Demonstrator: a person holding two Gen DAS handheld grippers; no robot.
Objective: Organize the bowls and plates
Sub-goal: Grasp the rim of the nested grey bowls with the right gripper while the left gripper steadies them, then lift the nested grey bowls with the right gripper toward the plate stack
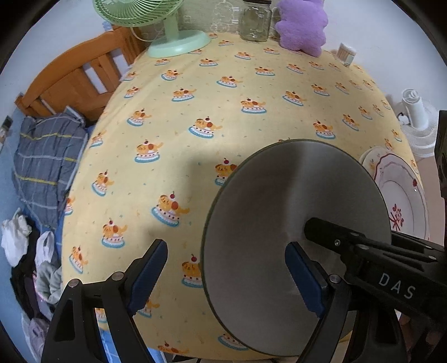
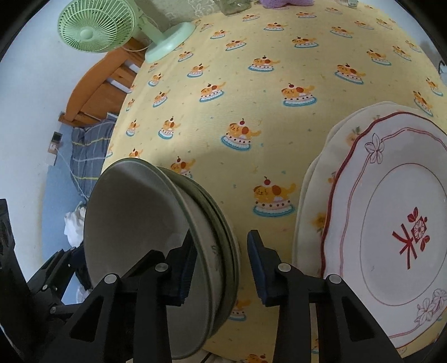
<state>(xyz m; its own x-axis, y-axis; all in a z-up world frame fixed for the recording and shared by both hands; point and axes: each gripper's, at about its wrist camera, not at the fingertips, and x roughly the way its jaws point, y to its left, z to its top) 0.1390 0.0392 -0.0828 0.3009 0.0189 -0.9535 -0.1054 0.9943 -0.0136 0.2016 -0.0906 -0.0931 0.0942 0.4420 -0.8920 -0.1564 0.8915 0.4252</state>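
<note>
The right hand-held gripper (image 2: 220, 268) straddles the grey plates' (image 2: 173, 251) rim, jaws not yet pinching, while the left hand-held gripper (image 1: 226, 276) stands spread.

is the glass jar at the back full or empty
Empty, as far as the left wrist view shows: the glass jar is see-through and the wall pattern shows through it. Its lid is on.
</note>
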